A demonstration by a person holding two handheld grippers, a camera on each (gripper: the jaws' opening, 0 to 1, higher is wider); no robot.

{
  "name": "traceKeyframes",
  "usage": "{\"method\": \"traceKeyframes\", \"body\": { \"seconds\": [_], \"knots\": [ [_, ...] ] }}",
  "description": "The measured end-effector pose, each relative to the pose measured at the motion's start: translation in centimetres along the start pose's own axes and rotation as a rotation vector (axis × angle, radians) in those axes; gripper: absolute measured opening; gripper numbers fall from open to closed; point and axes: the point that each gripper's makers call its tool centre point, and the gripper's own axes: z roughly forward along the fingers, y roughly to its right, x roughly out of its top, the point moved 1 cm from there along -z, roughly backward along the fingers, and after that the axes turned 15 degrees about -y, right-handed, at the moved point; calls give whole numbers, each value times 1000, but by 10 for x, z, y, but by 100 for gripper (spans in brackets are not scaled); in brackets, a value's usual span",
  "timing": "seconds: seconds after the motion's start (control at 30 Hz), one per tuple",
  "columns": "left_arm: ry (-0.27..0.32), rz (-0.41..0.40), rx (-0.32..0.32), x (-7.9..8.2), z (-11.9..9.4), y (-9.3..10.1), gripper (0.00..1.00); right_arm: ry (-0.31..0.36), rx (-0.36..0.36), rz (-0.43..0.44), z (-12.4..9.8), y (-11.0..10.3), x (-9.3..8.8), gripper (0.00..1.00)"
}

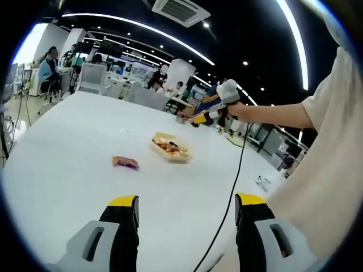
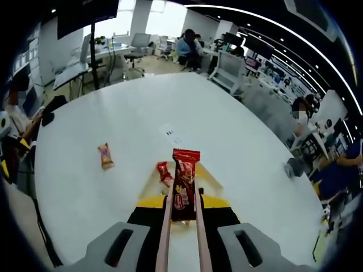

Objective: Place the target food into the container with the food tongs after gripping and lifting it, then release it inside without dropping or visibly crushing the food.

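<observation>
My right gripper (image 2: 182, 207) is shut on the thin arms of the food tongs (image 2: 165, 226). The tongs pinch a red snack packet (image 2: 185, 180), held upright above the shallow clear container (image 2: 211, 180). Inside the container lies another red packet (image 2: 164, 171). An orange-brown packet (image 2: 105, 156) rests on the white table to the left. In the left gripper view the container (image 1: 169, 147) sits mid-table with the loose packet (image 1: 125, 162) beside it. My left gripper (image 1: 187, 204) hangs open and empty, well short of both. A hand holds the right gripper (image 1: 199, 118) beyond the container.
A black cable (image 1: 235, 175) trails across the round white table (image 1: 68, 147) toward the person's shirt on the right. A small paper label (image 2: 172, 133) lies past the container. Desks, chairs and seated people (image 2: 190, 45) ring the table.
</observation>
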Motion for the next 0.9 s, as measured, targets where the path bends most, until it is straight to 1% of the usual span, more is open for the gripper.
{"method": "traceKeyframes", "body": {
  "seconds": [0.2, 0.3, 0.5, 0.7, 0.9],
  "knots": [
    [-7, 2, 9, 0, -2, -1, 69, 1, -16, 10, -2, 16, 1, 21],
    [-8, 3, 12, 1, -3, -2, 69, 4, -21, 14, -3, 19, 2, 21],
    [-14, 9, 13, 2, -3, 0, 69, -7, -35, 1, 1, 34, 6, 21],
    [-19, 2, 12, 0, -1, 1, 69, -8, -36, -7, 1, 39, 9, 21],
    [-22, 6, 4, 2, 3, 3, 69, -7, -37, 1, 1, 46, 11, 21]
  ]
}}
